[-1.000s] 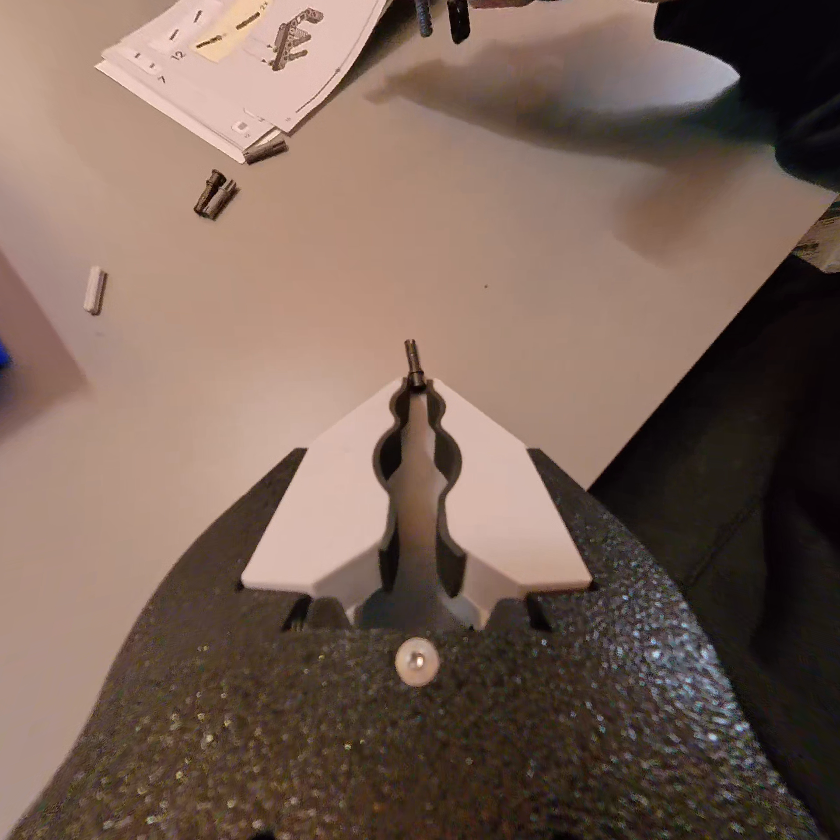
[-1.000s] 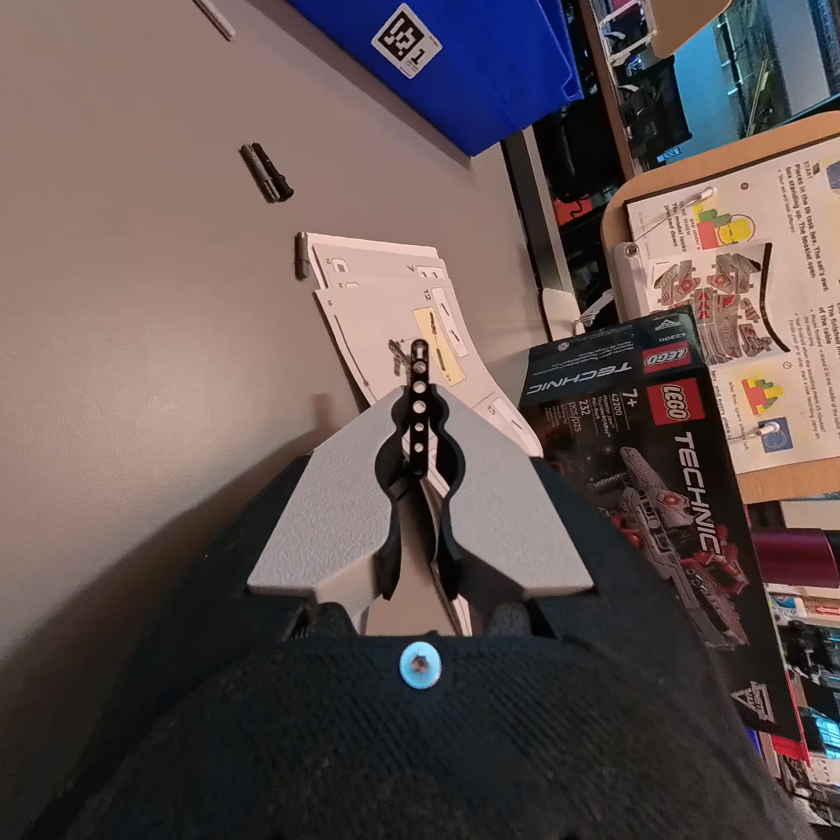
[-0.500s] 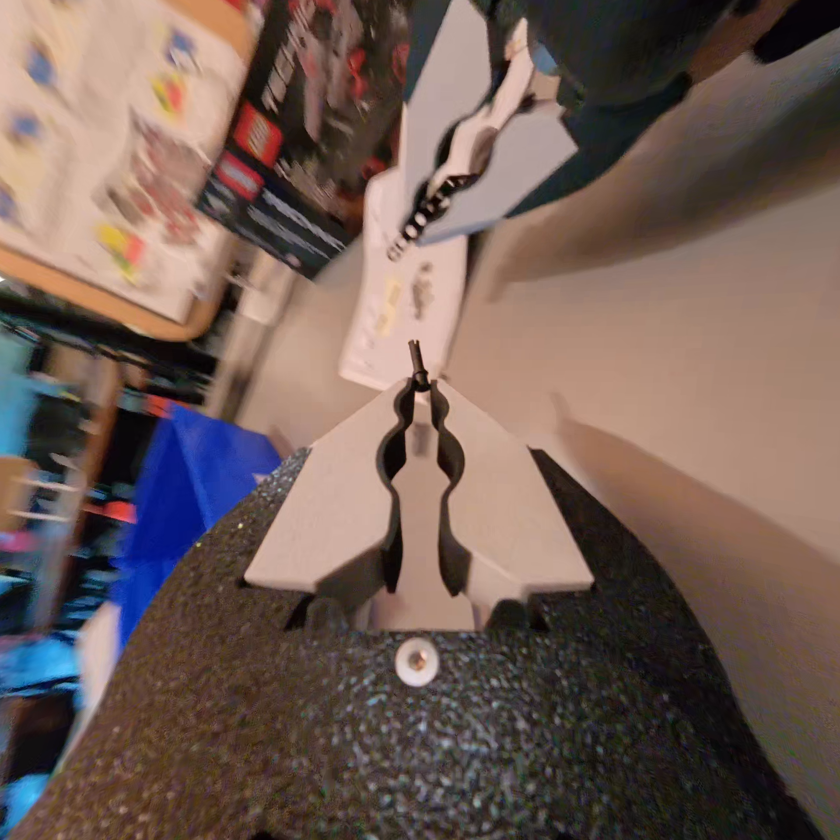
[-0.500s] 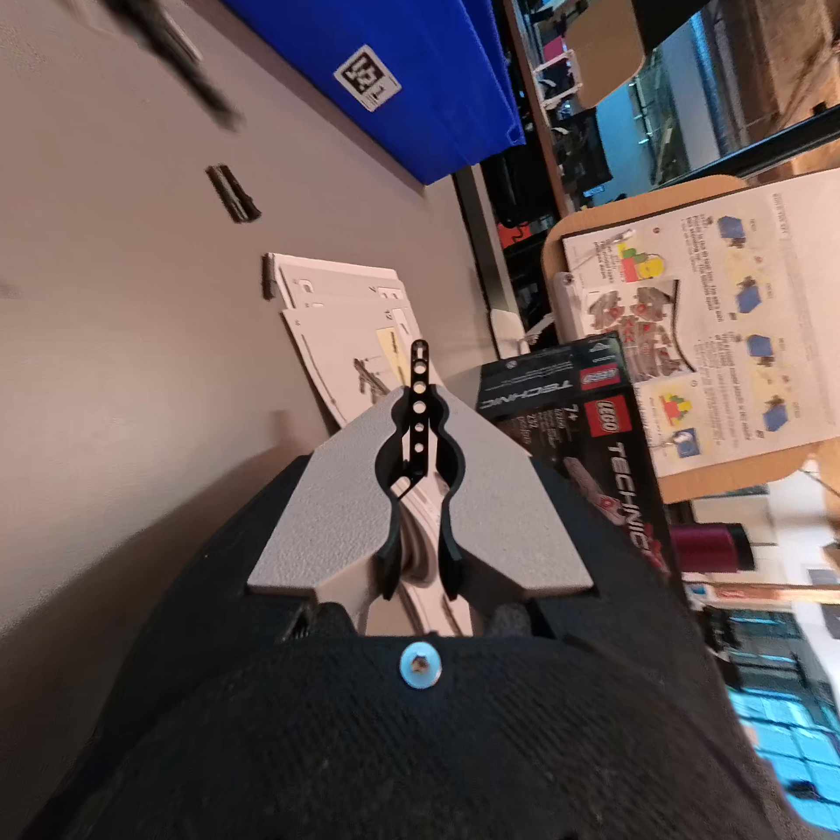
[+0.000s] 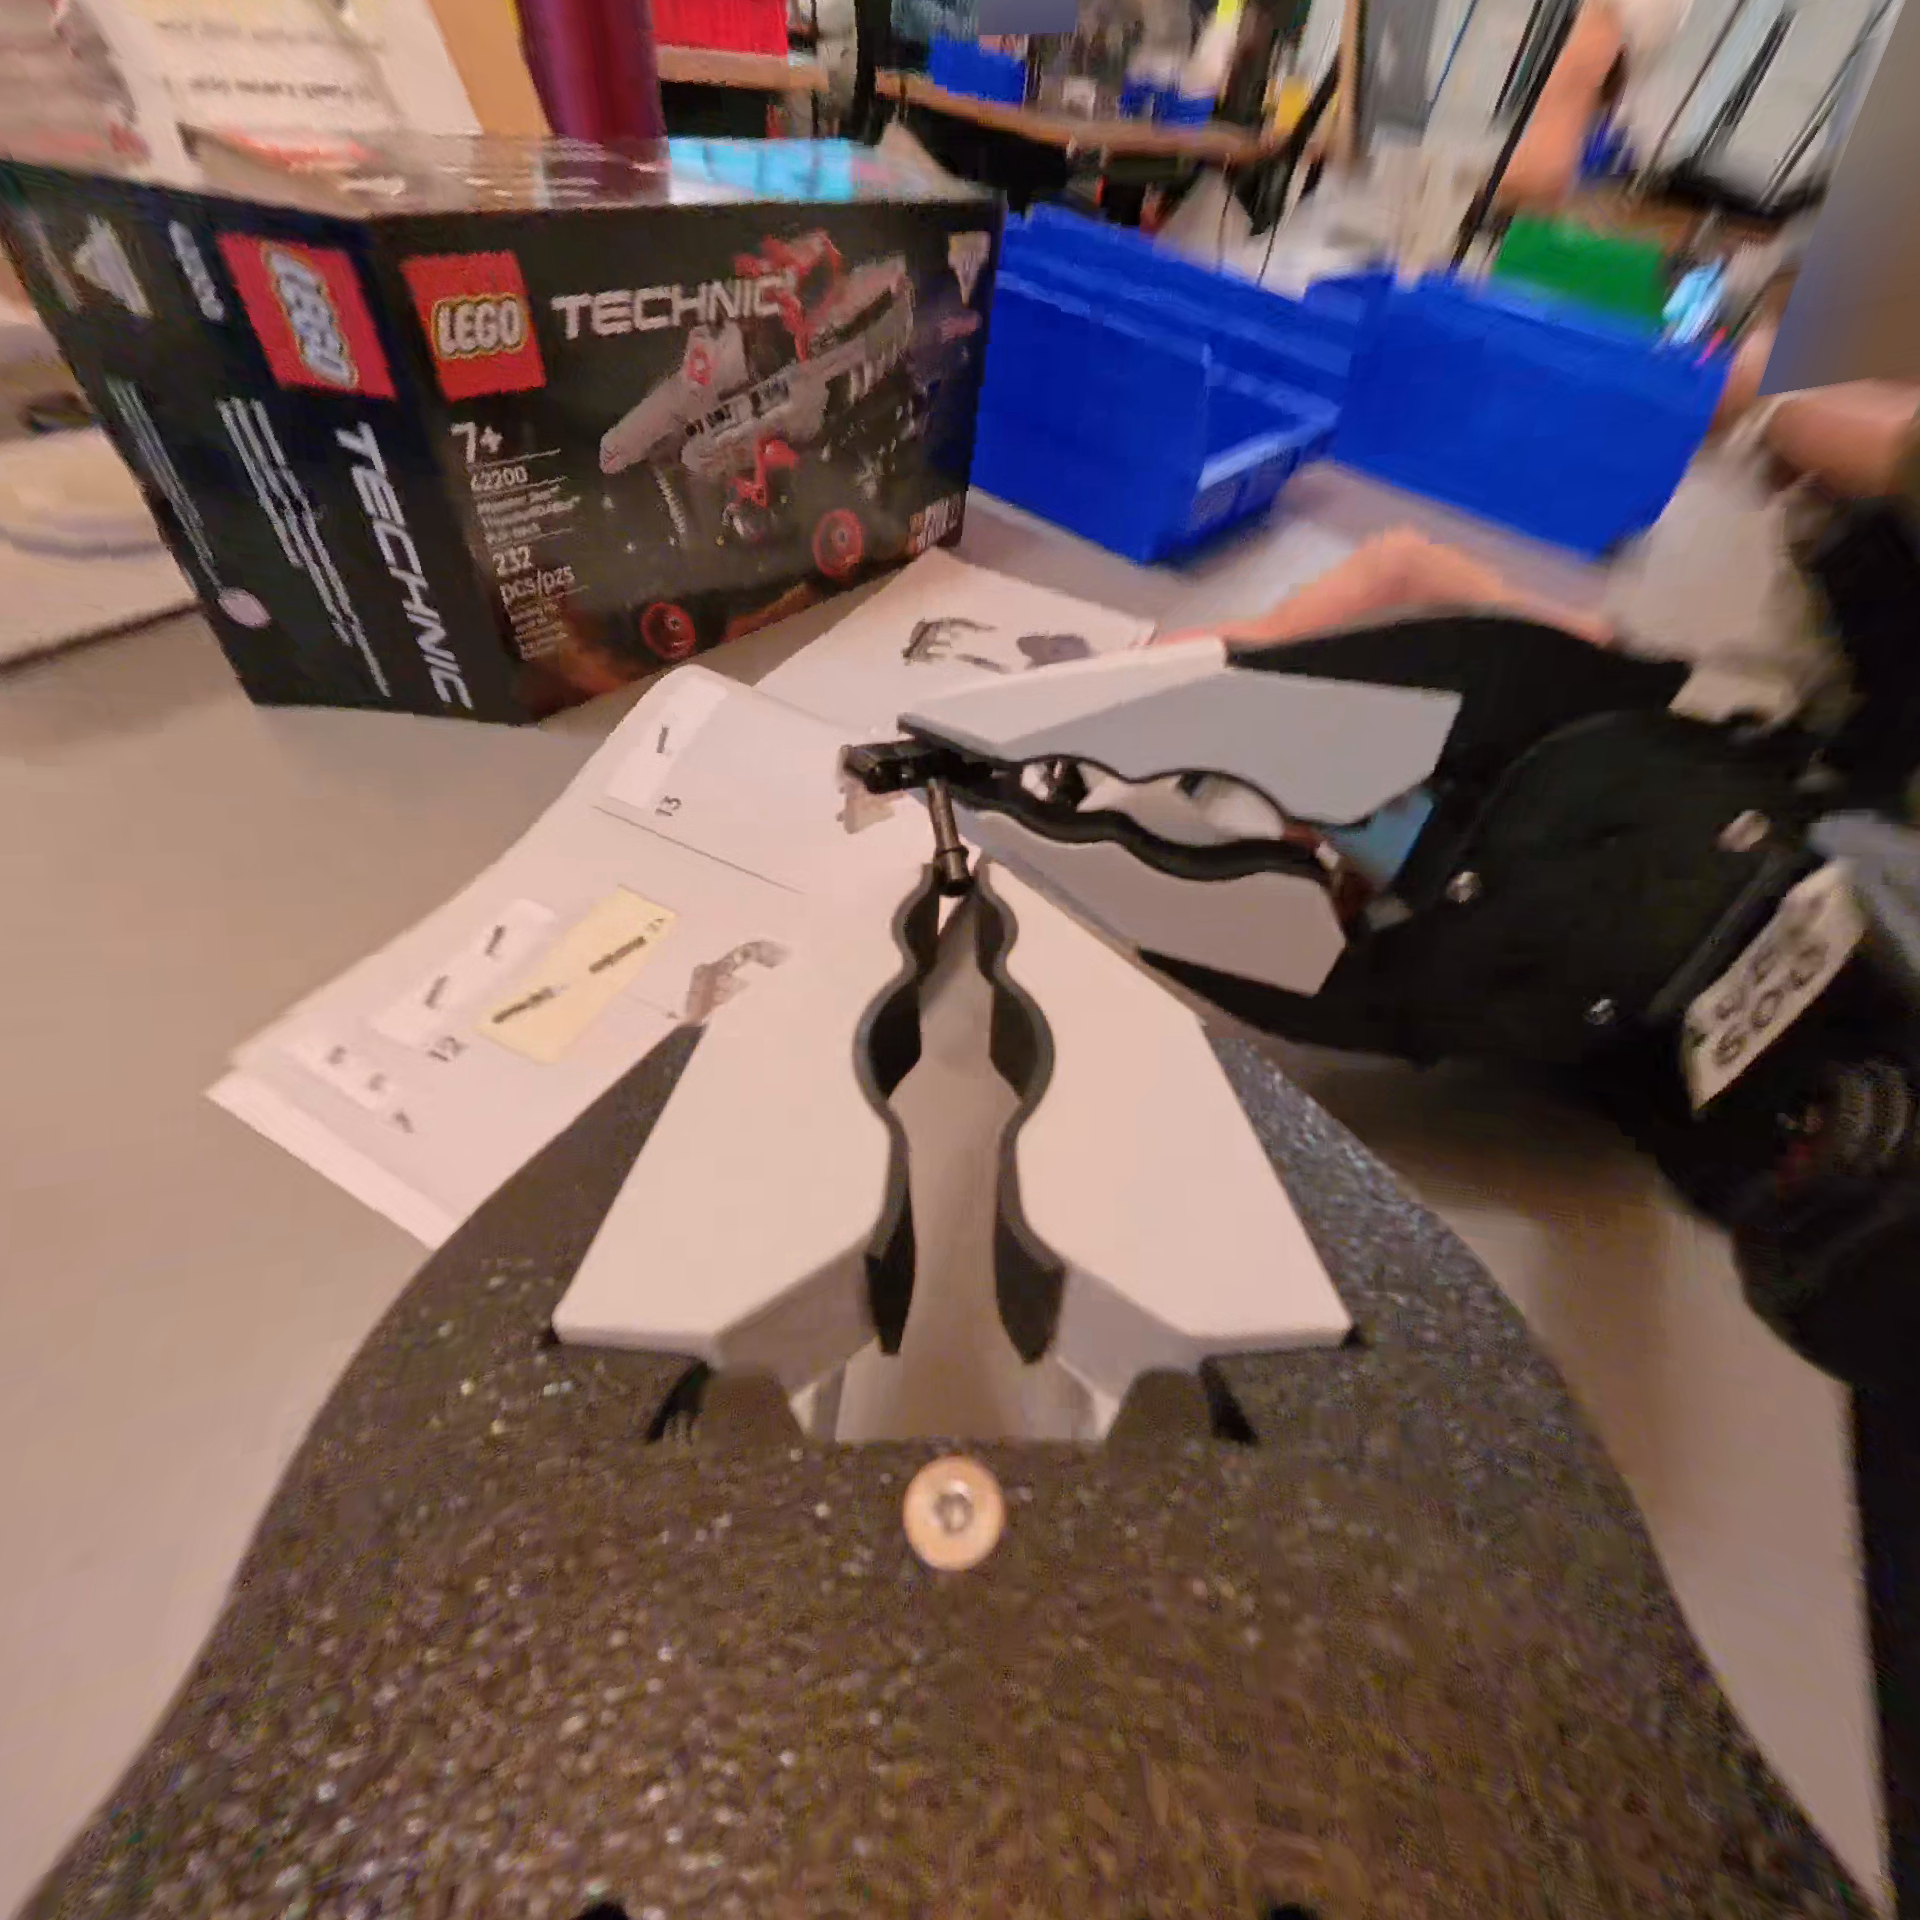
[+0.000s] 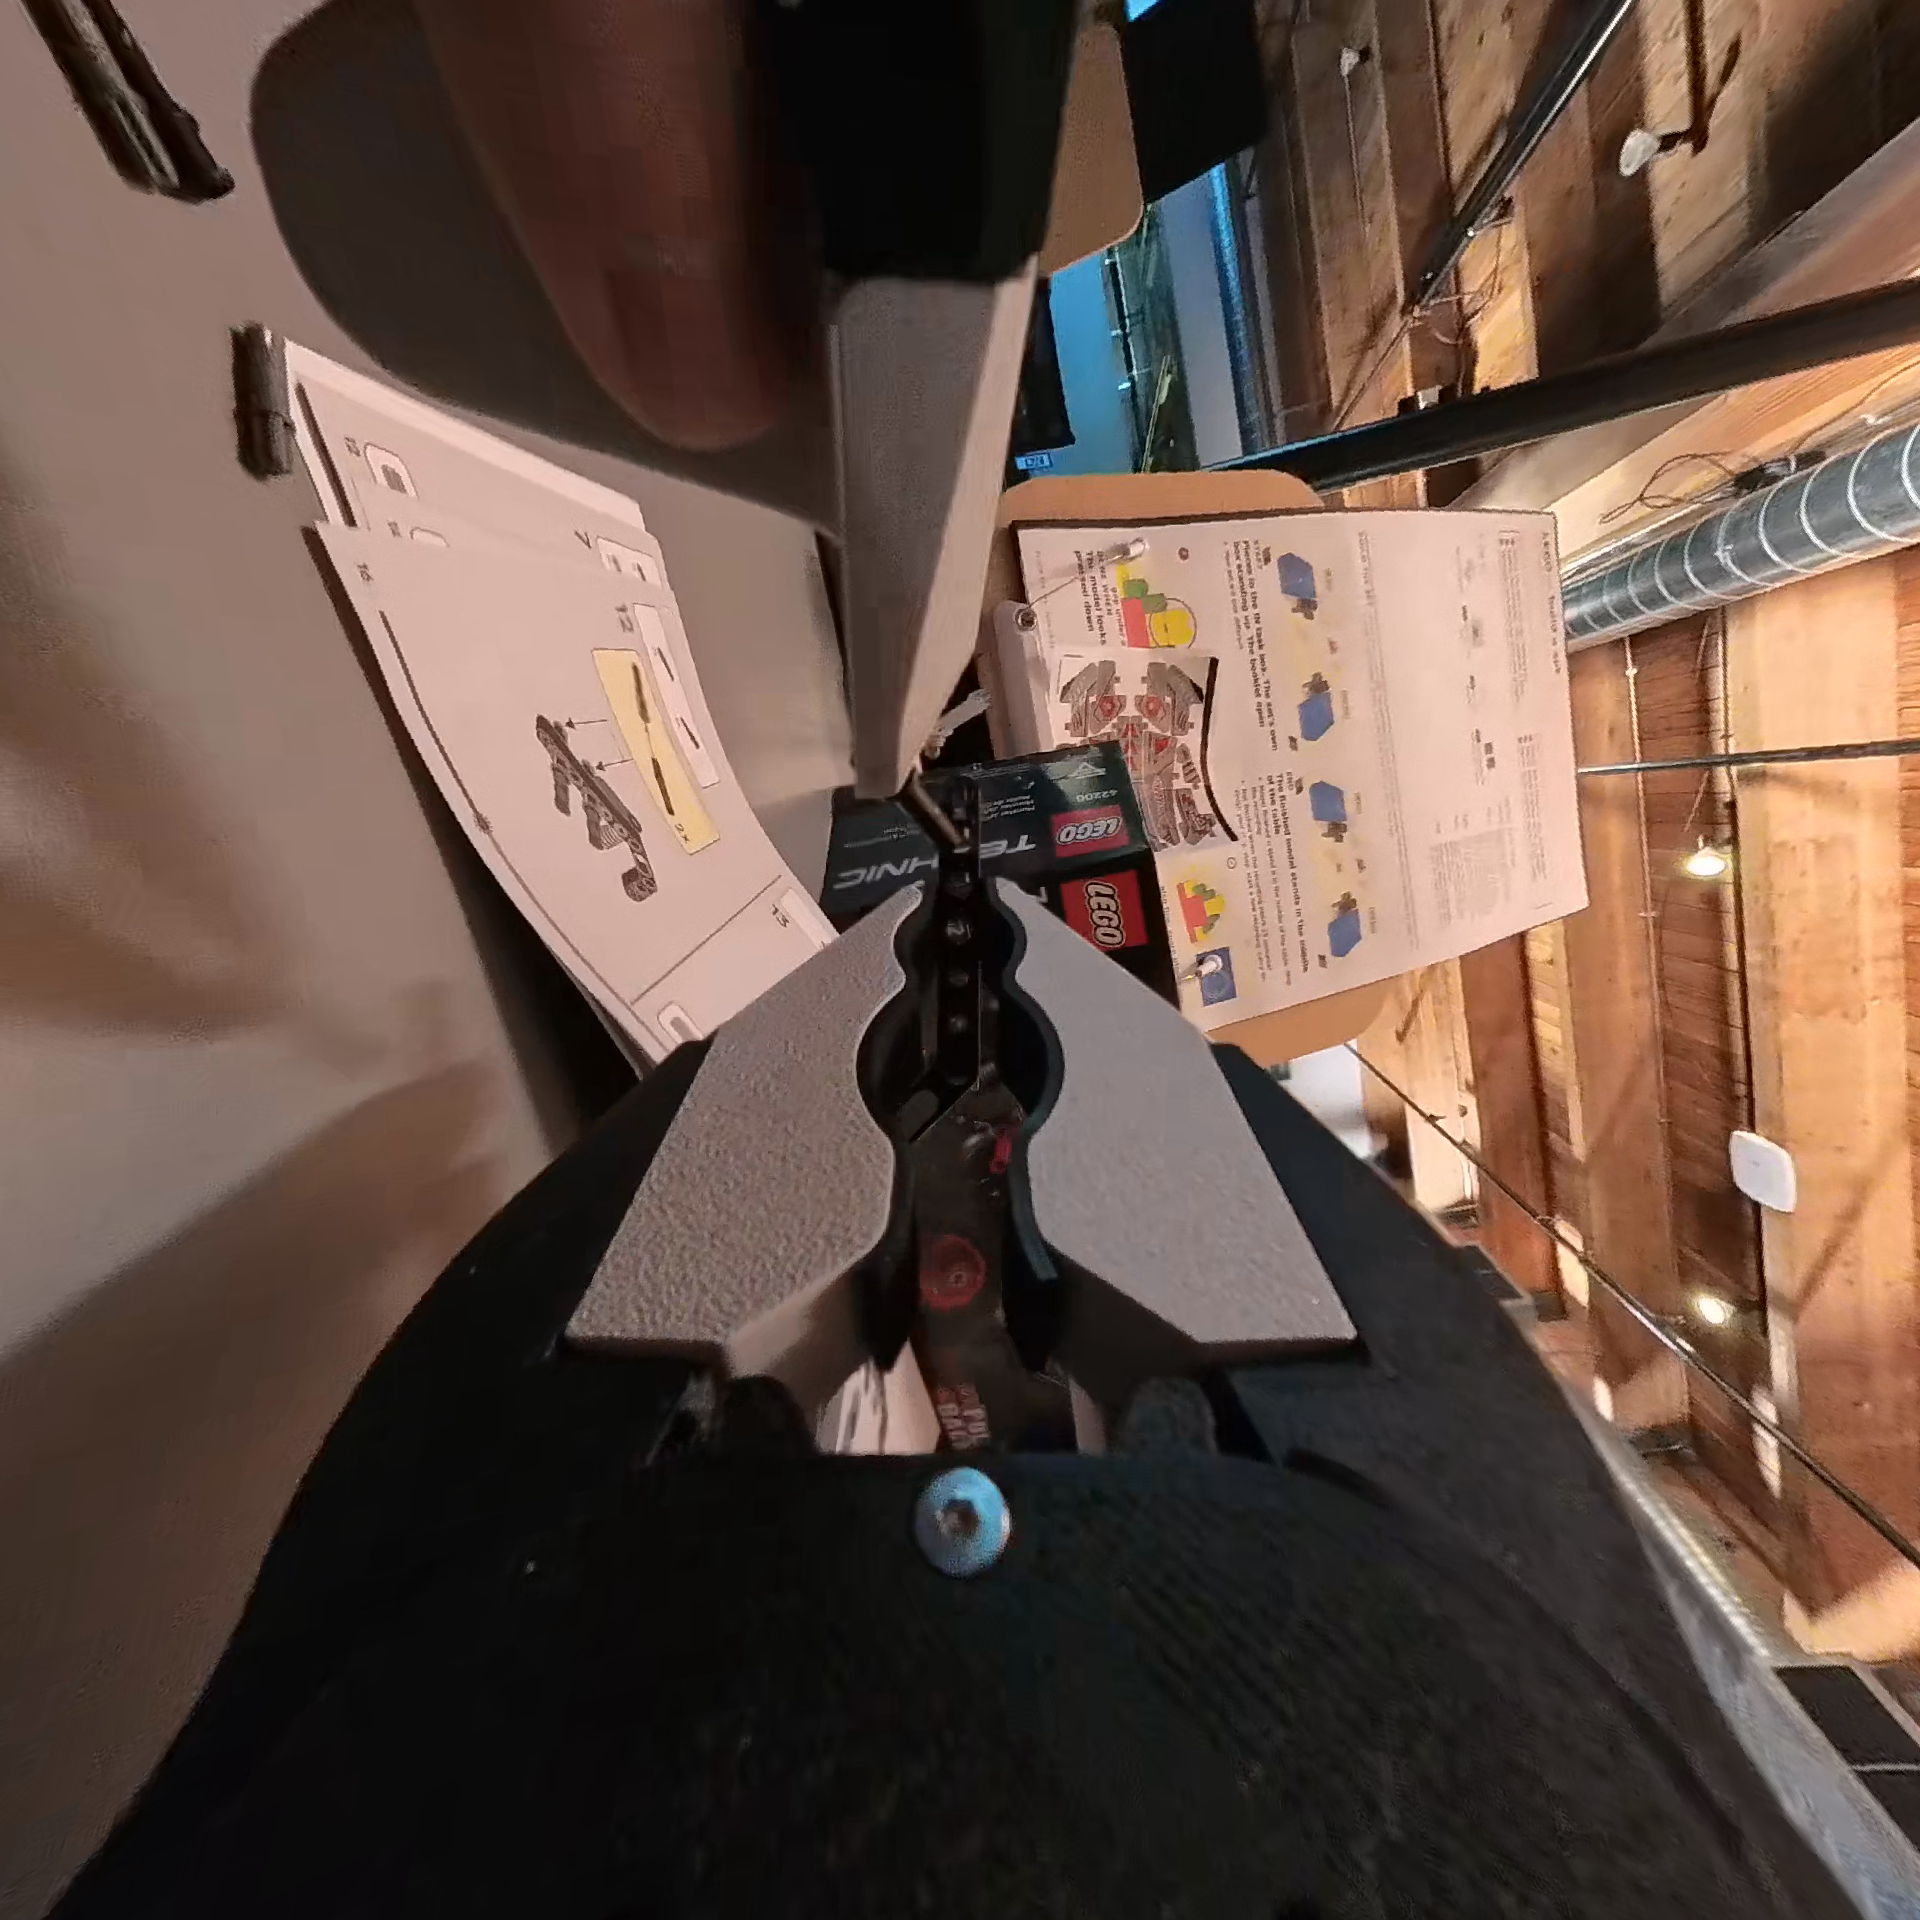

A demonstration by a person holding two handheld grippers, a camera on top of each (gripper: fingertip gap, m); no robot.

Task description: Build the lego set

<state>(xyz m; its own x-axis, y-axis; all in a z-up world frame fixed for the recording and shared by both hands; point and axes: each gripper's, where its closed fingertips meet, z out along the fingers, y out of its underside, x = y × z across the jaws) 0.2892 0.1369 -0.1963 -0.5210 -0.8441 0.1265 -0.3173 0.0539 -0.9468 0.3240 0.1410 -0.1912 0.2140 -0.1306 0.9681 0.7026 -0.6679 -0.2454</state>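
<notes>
My left gripper (image 5: 948, 888) is shut on a small black pin (image 5: 945, 836) that sticks out past its tips. My right gripper (image 6: 958, 906) is shut on a black beam with holes (image 6: 958, 940). In the left wrist view the right gripper (image 5: 920, 750) comes in from the right, with the beam's end (image 5: 878, 767) poking out. The pin's tip meets the beam from below, just above the open instruction booklet (image 5: 582, 966). In the right wrist view the left gripper (image 6: 883, 784) comes in from above, and the pin (image 6: 928, 805) touches the beam's far end.
A black set box (image 5: 499, 416) stands behind the booklet on the grey table (image 5: 208, 831). Blue bins (image 5: 1143, 416) sit at the back right. A person's hand (image 5: 1403, 592) holds the right gripper. A small dark part (image 6: 260, 400) lies by the booklet's edge. A board with a printed sheet (image 6: 1351, 748) stands behind the box. Left and right tips are no more than a few centimetres apart.
My left gripper has swung up from facing the bare table toward the box and brought its pin against the beam. My right gripper has rolled and now meets it.
</notes>
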